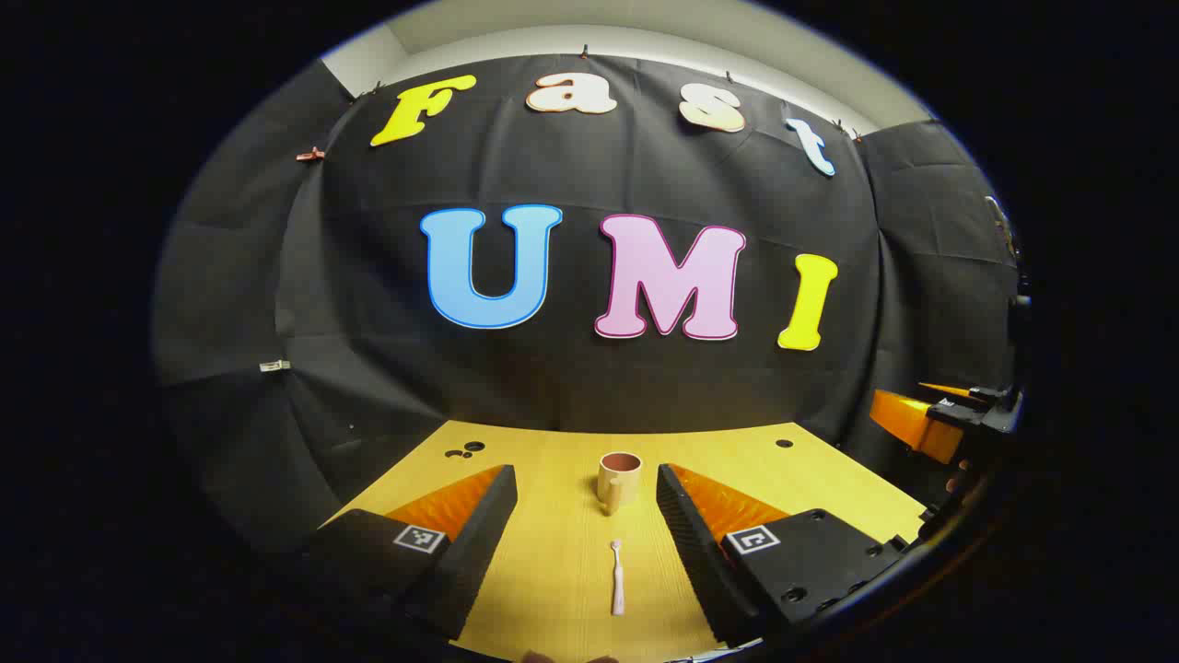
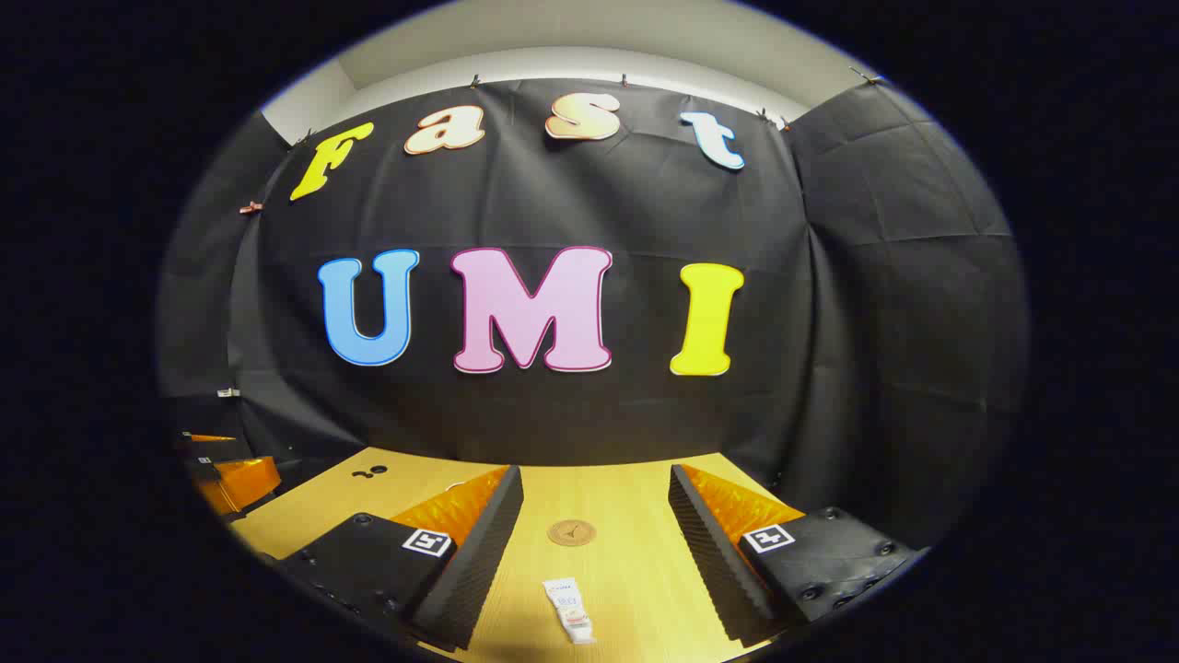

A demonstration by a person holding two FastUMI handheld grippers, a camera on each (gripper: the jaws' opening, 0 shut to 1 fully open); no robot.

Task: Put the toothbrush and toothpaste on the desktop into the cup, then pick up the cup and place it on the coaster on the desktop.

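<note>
Wooden desktop [image 1: 553, 571] holds a white toothbrush [image 1: 617, 577]; both claws [image 1: 587, 525] [image 2: 594, 543] gape.

The wooden tabletop [image 1: 553, 589] is pale yellow with a fine lengthwise grain. Directly behind its far edge hangs the black cloth wall [image 1: 589, 378], creased in broad folds and turning forward at both sides of the tabletop. Small clips [image 1: 310, 155] pin the cloth along its upper edge, and above it runs a strip of plain white wall [image 2: 589, 63]. Near the tabletop's far left corner sits a cluster of small dark holes [image 1: 463, 450]; a single dark hole [image 1: 784, 443] lies near the far right edge.
</note>
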